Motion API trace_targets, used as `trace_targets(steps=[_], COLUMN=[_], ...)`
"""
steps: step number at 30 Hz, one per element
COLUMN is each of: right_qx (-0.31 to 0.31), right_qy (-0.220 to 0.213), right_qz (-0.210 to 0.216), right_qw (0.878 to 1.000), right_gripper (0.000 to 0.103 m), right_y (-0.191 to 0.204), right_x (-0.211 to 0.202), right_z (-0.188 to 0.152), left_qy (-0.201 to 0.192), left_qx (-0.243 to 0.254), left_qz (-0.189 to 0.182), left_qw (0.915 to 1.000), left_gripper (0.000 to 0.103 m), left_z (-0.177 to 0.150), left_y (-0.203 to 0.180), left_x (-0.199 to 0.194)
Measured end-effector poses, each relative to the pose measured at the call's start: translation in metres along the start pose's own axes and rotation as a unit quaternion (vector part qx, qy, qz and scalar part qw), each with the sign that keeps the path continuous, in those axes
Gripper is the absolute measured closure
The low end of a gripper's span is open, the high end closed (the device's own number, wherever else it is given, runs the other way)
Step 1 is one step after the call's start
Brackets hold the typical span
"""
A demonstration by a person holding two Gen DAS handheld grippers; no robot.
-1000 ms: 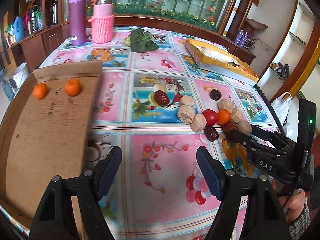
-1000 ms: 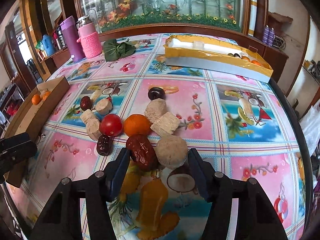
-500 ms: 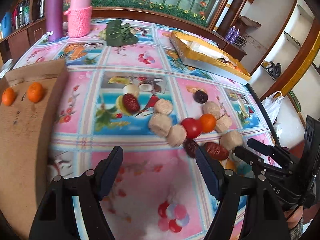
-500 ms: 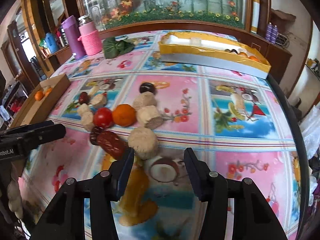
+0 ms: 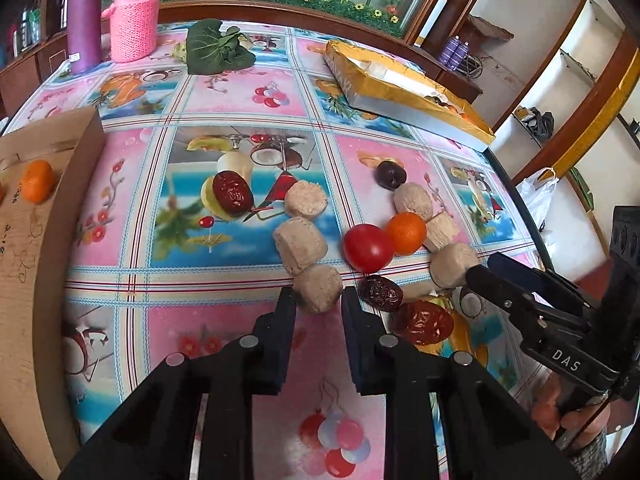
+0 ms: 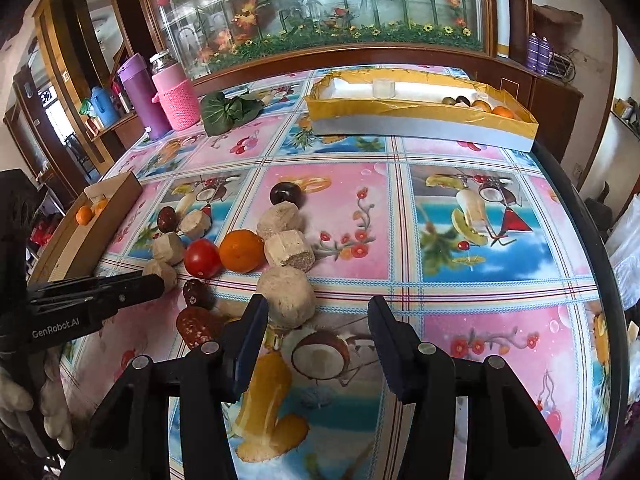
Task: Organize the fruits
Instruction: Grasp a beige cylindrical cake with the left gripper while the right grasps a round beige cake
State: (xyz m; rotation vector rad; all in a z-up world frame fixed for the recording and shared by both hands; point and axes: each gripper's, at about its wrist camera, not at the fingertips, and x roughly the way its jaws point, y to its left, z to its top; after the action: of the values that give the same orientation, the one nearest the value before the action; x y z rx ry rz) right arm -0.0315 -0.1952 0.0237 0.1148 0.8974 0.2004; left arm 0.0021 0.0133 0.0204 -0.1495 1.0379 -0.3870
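Fruits are sorted by kind: beige cylindrical piece (image 5: 319,289) is clamped by left gripper (image 5: 319,300) for transfer; right gripper (image 6: 316,320) is held wide open, empty.

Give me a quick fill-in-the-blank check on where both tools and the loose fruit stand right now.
1. The left tool has its fingers on either side of a beige ____ chunk.
2. The right tool is ____, with nothing between its fingers.
3. The red tomato touches the ____ on its right side in the left wrist view.
4. The cardboard tray at the left holds small ____.

Missing words: round; open; orange; oranges
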Motion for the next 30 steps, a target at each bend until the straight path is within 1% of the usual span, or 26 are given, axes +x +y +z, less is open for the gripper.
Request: trace_targets(steps=[3,4,6,8,9,11,12,13,14,15,17,19,20,22,24,25,26,27,30], right_qx=[-0.001,-0.002,0.0,0.003,0.005,0.009,0.009,0.011,0.015,0.019,0.032,0.036,0.037,0.038,0.039,0.038,0.037,0.036,0.031], right_qy=[-0.001,0.0,0.0,0.004,0.006,0.015,0.02,0.024,0.025,0.022,0.023,0.021,0.021,0.02,0.02,0.019,0.017,0.013,0.002], right_qz=[0.011,0.011,0.009,0.016,0.022,0.038,0.039,0.036,0.031,0.032,0.042,0.042,0.042,0.04,0.036,0.034,0.032,0.029,0.023], right_qw=[1.0,1.0,1.0,1.0,1.0,0.999,0.999,0.999,0.999,0.999,0.998,0.998,0.998,0.998,0.998,0.999,0.999,0.999,0.999], right_gripper=[0.047,0.047,0.047,0.047,0.047,0.047,0.048,0.052,0.063,0.068,0.068,0.068,0.068,0.068,0.068,0.068,0.068,0.068,0.068], right_y=[0.006,0.008,0.011,0.012,0.013,0.014,0.015,0.016,0.015,0.014,0.01,0.009,0.008,0.009,0.009,0.009,0.01,0.011,0.014], right_x=[0.007,0.009,0.011,0.014,0.015,0.02,0.023,0.026,0.027,0.026,0.025,0.024,0.023,0.023,0.021,0.02,0.017,0.014,0.003], right_z=[0.004,0.006,0.007,0.008,0.008,0.007,0.007,0.006,0.005,0.005,0.005,0.003,0.003,0.003,0.002,0.002,0.001,0.001,0.003], left_qy=[-0.003,-0.009,-0.016,-0.019,-0.018,-0.014,-0.013,-0.015,-0.017,-0.018,-0.02,-0.023,-0.023,-0.027,-0.034,-0.035,-0.036,-0.034,-0.033], left_qx=[0.008,0.013,0.024,0.031,0.034,0.026,0.022,0.019,0.015,0.011,0.005,0.001,0.0,0.001,0.012,0.02,0.025,0.028,0.013], left_qz=[0.009,0.012,0.02,0.022,0.022,0.012,0.013,0.016,0.017,0.017,0.017,0.017,0.021,0.025,0.034,0.043,0.051,0.053,0.041], left_qw=[0.9999,0.9998,0.9994,0.9991,0.999,0.9995,0.9996,0.9996,0.9996,0.9996,0.9996,0.9996,0.9995,0.9993,0.9988,0.9983,0.9977,0.9976,0.9985], left_gripper=[0.074,0.073,0.073,0.073,0.077,0.077,0.077,0.077,0.077,0.077,0.077,0.077,0.075,0.063,0.062,0.062,0.067,0.081,0.08], left_z=[0.004,0.005,0.005,0.004,0.004,0.002,0.0,-0.002,-0.004,-0.007,-0.009,-0.009,-0.008,-0.008,-0.008,-0.009,-0.009,-0.01,-0.013], left_y=[-0.006,-0.008,-0.013,-0.014,-0.014,-0.008,-0.005,-0.002,0.001,0.006,0.011,0.014,0.014,0.012,0.007,0.004,0.003,0.003,0.009], left_x=[0.008,0.01,0.012,0.012,0.012,0.008,0.005,0.001,-0.003,-0.007,-0.012,-0.012,-0.01,-0.006,-0.004,-0.003,-0.003,-0.003,-0.012])
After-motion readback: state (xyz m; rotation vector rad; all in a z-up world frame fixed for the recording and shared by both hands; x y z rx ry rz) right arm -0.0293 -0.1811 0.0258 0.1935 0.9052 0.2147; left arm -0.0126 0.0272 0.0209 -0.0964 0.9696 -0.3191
